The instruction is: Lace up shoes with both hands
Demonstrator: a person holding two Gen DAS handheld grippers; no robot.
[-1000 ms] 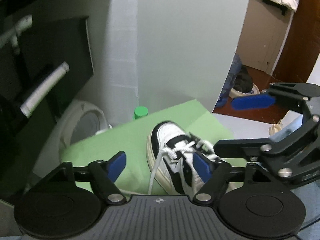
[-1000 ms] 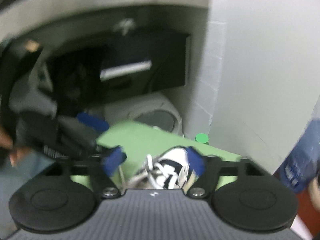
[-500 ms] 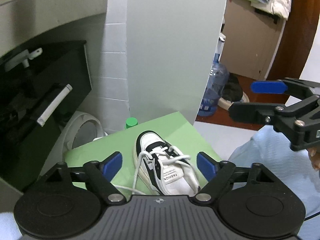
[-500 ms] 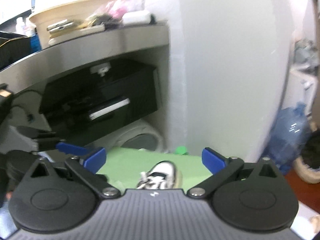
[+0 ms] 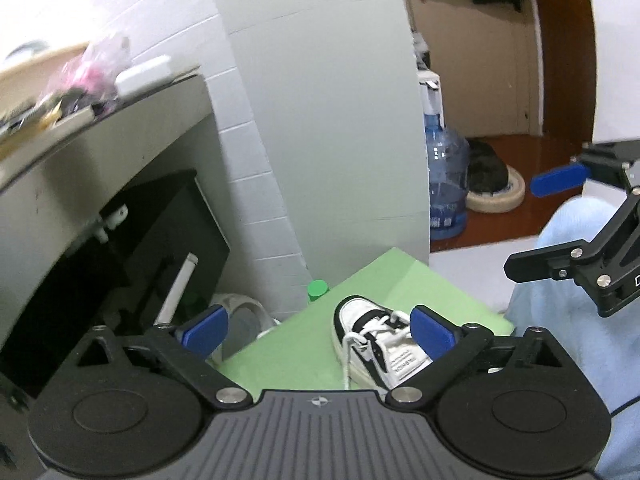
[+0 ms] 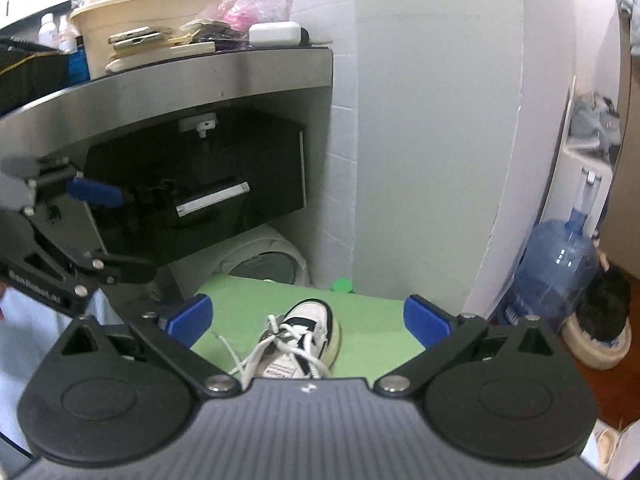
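Both grippers spread wide, holding nothing; shoe on green mat below, well apart from each.

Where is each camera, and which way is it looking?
Left wrist: sits on the left gripper, looking forward and down at the shoe on the green mat; the right gripper and a pale blue sleeve show on the right.
Right wrist: sits on the right gripper, looking at the shoe toe-away; the left gripper shows on the left.
Both share the shoe, mat, green cap and water bottle.
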